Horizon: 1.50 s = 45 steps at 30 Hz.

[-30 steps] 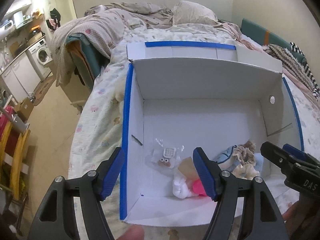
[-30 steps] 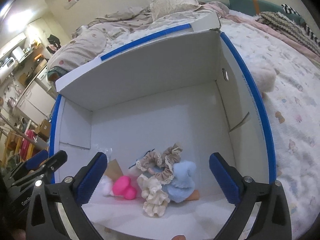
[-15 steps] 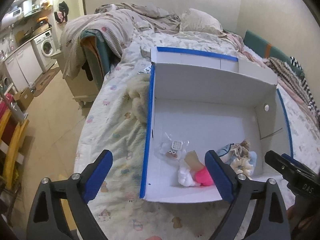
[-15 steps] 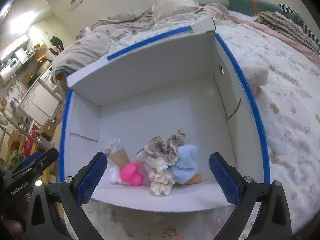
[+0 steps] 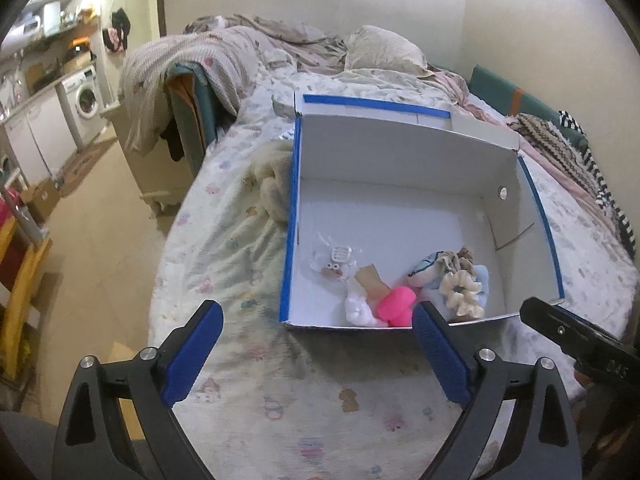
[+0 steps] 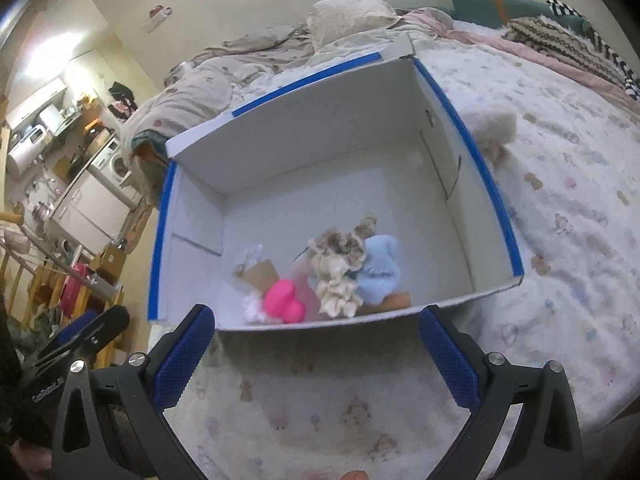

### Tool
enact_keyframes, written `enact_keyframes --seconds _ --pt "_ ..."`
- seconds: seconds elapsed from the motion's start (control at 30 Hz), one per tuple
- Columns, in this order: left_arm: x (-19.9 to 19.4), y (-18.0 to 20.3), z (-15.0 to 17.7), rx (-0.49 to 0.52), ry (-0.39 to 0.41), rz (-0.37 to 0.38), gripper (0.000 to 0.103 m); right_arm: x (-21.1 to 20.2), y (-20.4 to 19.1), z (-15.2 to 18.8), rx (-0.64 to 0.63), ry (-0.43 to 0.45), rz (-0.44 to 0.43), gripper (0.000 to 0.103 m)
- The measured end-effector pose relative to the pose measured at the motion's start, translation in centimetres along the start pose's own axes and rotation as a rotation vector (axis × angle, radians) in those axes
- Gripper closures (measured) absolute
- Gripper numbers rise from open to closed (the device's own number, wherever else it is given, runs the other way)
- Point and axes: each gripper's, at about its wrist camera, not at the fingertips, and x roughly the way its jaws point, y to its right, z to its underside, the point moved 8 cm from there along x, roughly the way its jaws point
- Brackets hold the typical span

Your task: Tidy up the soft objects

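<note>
Your left gripper (image 5: pixel 316 344) is wide open. Its jaws have just been opening, and nothing is between them but the bedspread (image 5: pixel 224 256) below. Your right gripper (image 6: pixel 316 350) is wide open too, and it holds nothing and touches nothing. Both grippers point down at a slant, just in front of the near wall of the box (image 5: pixel 400 160). From the left wrist view, your right gripper shows as a black tip at the right edge (image 5: pixel 568 334).

The box is white with blue tape along its rims, and it sits on the bed. The soft things lie in a bunch on the box floor, close to the near wall. There is a pink toy (image 6: pixel 282 300) next to a white fluffy thing (image 5: pixel 360 312). Beside them is a cream scrunchie (image 6: pixel 336 290), touching a brown scrunchie (image 6: pixel 346 244) and a light blue plush (image 6: pixel 378 270). A small clear bag (image 5: pixel 336 260) lies a bit farther in, to the left.

A cream fuzzy thing (image 5: pixel 274 184) lies on the bed, against the left side of the box. Another fuzzy thing (image 6: pixel 492 128) lies just beside the right side.

Far back are a pillow (image 5: pixel 382 50) and a washing machine (image 5: pixel 82 100).
</note>
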Motion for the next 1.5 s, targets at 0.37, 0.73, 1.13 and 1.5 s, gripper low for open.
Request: enact_keyframes --seconds 0.37,0.73,1.13,1.5 --pt "-1.3 -1.4 -1.0 0.013 0.115 -0.057 0.003 -1.3 -2.2 -0.5 -0.137 0.120 0.061 0.000" --pt "-1.0 -0.5 -0.7 0.036 0.109 -0.042 0.003 -1.4 -2.9 -0.8 -0.202 0.153 0.101 0.000" --pt "-0.7 -0.8 -0.7 0.021 0.098 -0.039 0.003 -1.4 -2.8 -0.8 -0.202 0.148 0.108 0.000" --pt "-0.5 -1.0 -0.5 0.021 0.094 -0.036 0.003 -1.3 -2.8 -0.8 -0.202 0.149 0.108 0.000"
